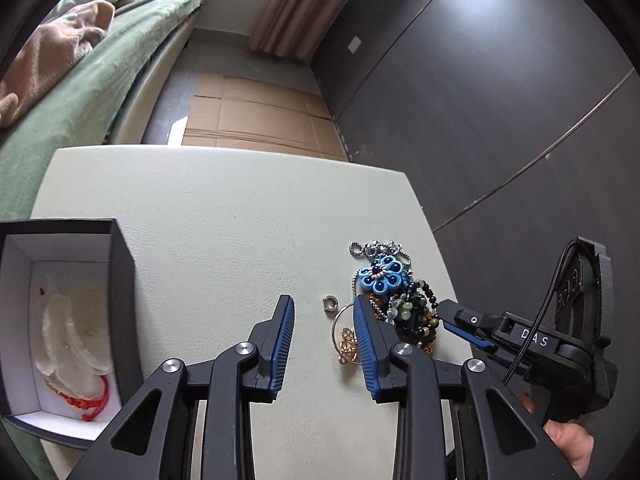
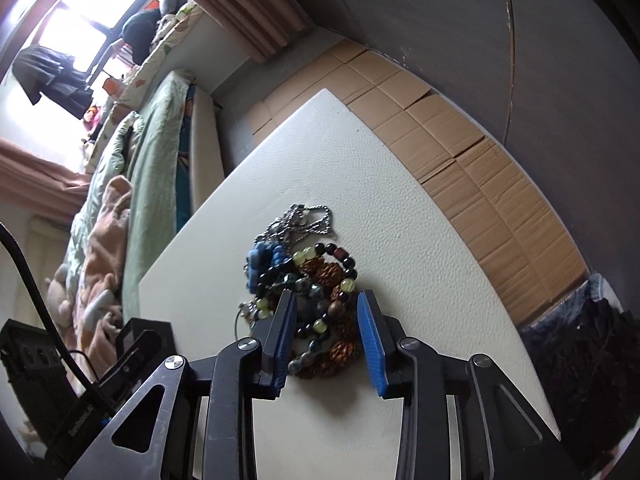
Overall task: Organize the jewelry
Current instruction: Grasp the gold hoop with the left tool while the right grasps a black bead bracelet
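Observation:
A heap of jewelry lies on the white table: a blue flower brooch, a silver chain, beaded bracelets, a gold hoop piece and a small silver ring. My left gripper is open, just left of the heap, with the ring and gold piece between its fingers. My right gripper is open and straddles the beaded bracelets; the chain and the brooch lie beyond it. The right gripper also shows in the left wrist view.
An open dark box with white lining stands at the table's left, holding white padding and a red cord bracelet. A bed is beyond the table on the left. Flattened cardboard covers the floor. A dark wall is on the right.

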Motion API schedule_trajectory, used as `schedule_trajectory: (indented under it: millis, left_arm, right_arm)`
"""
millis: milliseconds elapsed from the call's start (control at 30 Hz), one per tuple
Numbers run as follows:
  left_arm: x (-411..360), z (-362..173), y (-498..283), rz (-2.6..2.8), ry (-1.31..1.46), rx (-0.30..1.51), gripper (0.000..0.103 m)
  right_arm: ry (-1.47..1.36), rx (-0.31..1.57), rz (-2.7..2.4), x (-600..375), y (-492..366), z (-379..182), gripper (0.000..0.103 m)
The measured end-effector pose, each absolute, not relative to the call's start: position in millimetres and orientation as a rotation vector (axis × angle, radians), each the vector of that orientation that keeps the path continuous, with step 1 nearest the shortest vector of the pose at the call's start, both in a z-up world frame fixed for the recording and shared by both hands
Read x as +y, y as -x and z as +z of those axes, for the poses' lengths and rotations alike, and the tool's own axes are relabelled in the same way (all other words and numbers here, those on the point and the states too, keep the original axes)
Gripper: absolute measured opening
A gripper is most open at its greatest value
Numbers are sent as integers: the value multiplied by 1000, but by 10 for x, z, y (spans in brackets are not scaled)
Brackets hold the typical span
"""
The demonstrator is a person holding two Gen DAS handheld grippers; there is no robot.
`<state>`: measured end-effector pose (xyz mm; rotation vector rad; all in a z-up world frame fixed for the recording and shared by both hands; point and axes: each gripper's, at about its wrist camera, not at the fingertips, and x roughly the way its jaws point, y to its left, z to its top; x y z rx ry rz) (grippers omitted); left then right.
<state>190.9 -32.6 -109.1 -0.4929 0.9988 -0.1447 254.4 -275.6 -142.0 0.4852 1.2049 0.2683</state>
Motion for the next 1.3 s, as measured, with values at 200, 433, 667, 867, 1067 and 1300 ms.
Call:
schedule_trajectory:
  millis: [200,433,667,867,1067,1300]
  left_arm:
    - [-506,-1274,-2048,-146,465,1056,31]
    - [-638,-1443,-2131,-138,428,1106,18]
    - [-626,-1530,-2133,-142,465,1122,4]
    - [-536,-1271,-1994,-162,478,1050,2]
    - [-342,-1001,-1816,-165,510,982,1]
    - [-69,-727,-1616,-142,540,907,1]
  right_arm:
    - [-462,1240,229,-2719,-2636,-1529,18]
    - [-484,1207,234,-2787,-2626,-1455,10]
    - [-528,1146,277,-2809,-2556,-1253,10]
    - [-551,1069,353,-2740,-2437,-1010,10]
    - [-561,999,415,-2595,-2290,-793,10]
    - [-572,963,469,-2364,-2160,-681,10]
